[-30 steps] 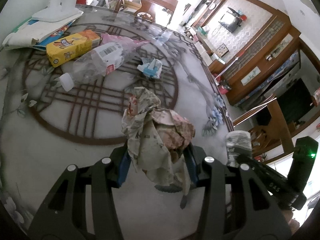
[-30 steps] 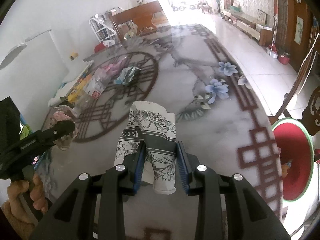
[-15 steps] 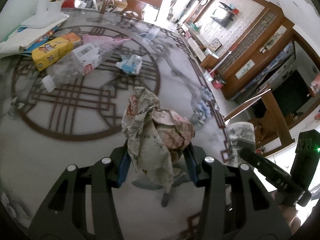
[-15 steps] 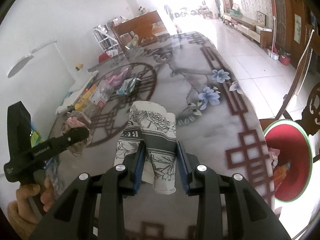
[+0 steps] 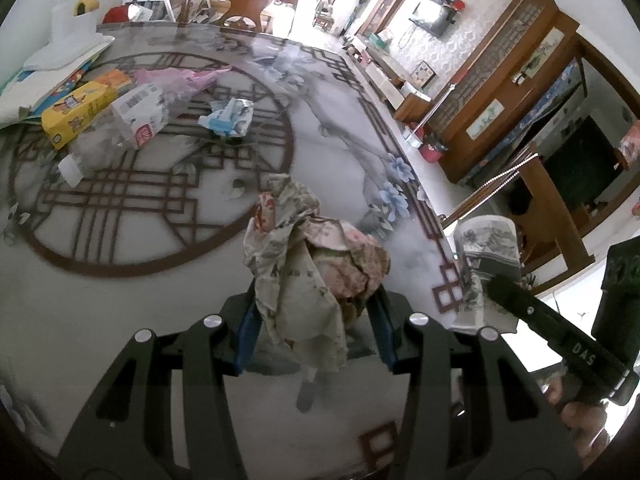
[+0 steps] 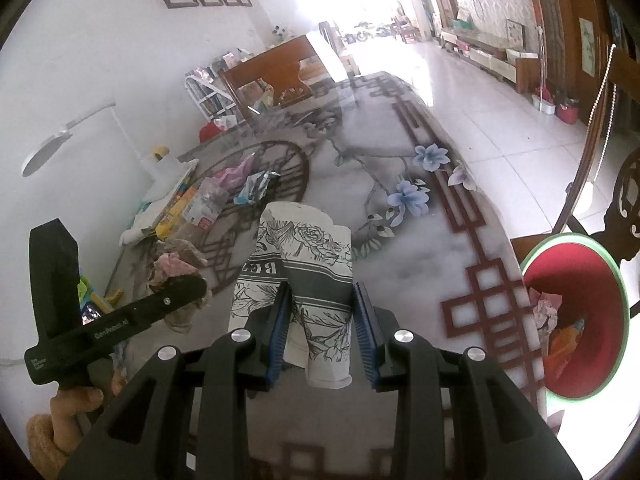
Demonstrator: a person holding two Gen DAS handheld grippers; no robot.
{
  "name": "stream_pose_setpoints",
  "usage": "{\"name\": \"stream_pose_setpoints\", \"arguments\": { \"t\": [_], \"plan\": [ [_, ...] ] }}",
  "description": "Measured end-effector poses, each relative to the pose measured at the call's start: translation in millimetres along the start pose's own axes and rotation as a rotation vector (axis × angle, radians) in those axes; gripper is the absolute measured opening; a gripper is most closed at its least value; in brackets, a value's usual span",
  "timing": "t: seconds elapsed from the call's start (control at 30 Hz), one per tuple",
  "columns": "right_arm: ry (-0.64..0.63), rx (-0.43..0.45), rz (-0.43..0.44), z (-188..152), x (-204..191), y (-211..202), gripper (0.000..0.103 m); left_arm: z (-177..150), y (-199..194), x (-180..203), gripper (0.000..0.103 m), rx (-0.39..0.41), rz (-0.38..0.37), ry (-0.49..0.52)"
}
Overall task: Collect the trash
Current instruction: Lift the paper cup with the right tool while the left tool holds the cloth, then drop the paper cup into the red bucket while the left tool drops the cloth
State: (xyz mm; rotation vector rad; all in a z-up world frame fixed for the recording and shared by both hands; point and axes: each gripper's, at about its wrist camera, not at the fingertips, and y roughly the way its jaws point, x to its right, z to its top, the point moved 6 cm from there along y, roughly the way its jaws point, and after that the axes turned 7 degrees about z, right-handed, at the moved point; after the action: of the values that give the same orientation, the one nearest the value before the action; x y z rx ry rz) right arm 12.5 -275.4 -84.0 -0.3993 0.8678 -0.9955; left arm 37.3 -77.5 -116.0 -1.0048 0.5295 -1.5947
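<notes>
The big table point(image 6: 420, 240) fills the middle of both views; it has a shiny grey top with dark red line patterns and blue flowers. At the right edge of the right wrist view, below the table's edge, stands a round red bin point(image 6: 576, 312) with a pale green rim. Inside it lie a crumpled pinkish paper point(image 6: 545, 309) and something orange point(image 6: 564, 340). In the upper left of the left wrist view, a pile of trash sits on the table: a yellow carton point(image 5: 76, 114), a squashed clear bottle point(image 5: 120, 128) with a white cap, a pink plastic bag point(image 5: 176, 78) and a small blue and white wrapper point(image 5: 228, 116). The carton and bottle touch each other, and the wrapper lies a little apart to their right. The left gripper point(image 5: 316, 322) is at the bottom middle of its view. Its blue pads are partly closed and squeeze a crumpled flowery paper wad point(image 5: 312, 268), which sticks up above the table. The right gripper point(image 6: 322, 334) is at the bottom middle of its view. Its pads are close together and pinch two squashed paper cups point(image 6: 304, 272) with black flower drawings on them, held over the table. A hand point(image 6: 60, 420) at the lower left of the right wrist view grips the left tool's handle.
</notes>
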Motion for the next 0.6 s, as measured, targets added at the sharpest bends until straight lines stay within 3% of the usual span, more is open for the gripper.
{"name": "stream_pose_setpoints", "arguments": {
  "t": [0.33, 0.6],
  "plan": [
    [0.096, 0.054, 0.052, 1, 21, -25, 0.031, -6, 5, 29, 0.045, 0.000, -0.014, 0.043],
    [0.310, 0.102, 0.124, -5, 76, -54, 0.031, -16, 13, 66, 0.045, -0.009, -0.061, 0.111]
  ]
}}
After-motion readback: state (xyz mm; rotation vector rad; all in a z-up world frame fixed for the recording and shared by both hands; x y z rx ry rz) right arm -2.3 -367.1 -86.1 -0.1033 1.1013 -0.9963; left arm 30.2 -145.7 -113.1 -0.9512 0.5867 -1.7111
